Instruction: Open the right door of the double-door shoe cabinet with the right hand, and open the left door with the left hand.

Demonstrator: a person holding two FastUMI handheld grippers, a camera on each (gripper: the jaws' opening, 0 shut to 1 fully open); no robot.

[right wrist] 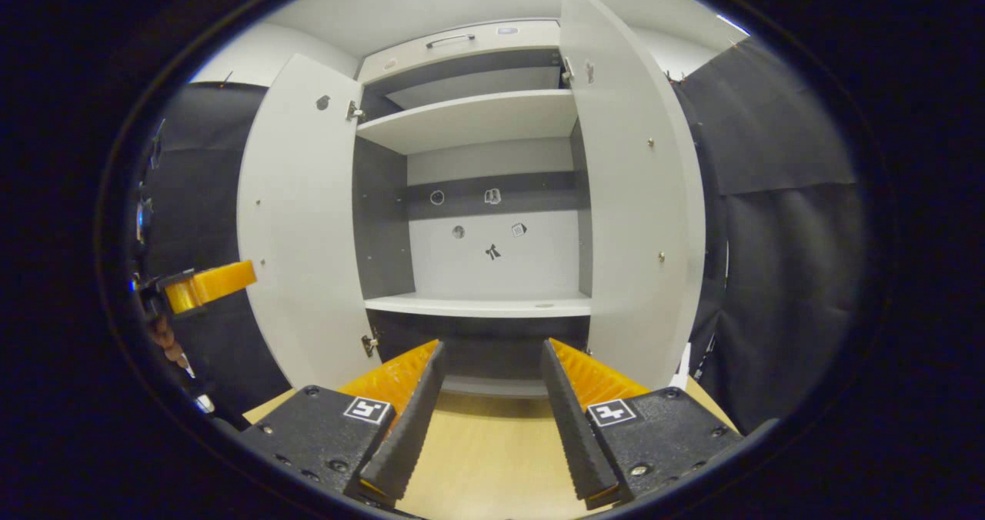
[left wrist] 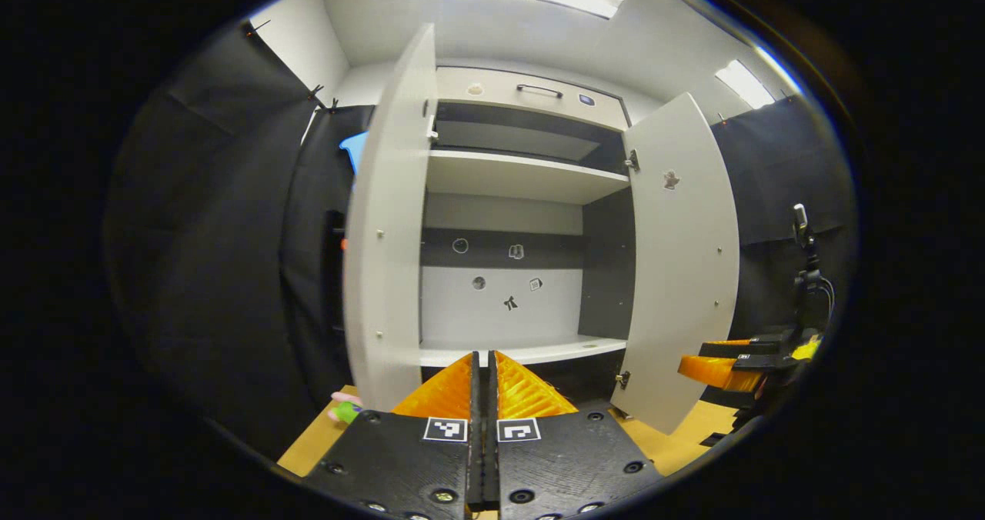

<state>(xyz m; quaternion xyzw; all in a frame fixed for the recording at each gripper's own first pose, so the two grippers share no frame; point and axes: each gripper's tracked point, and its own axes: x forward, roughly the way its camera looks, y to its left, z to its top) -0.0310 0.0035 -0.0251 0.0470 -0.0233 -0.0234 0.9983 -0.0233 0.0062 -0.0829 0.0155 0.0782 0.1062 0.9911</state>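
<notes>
The shoe cabinet (right wrist: 477, 197) stands at the far edge of the worktop (right wrist: 485, 443), with the left door (right wrist: 296, 220) and the right door (right wrist: 639, 197) both swung out, so the task looks all but done. What remains, I judge, is drawing both grippers straight back without brushing either door edge. The right hand-held gripper (right wrist: 492, 351) is spread wide and holds nothing; the left hand-held gripper (left wrist: 485, 358) is pinched closed on nothing. The left gripper view alone catches a small green toy (left wrist: 346, 411) at the worktop's left edge.

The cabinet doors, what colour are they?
Plain white doors, seen best in the right gripper view.
</notes>
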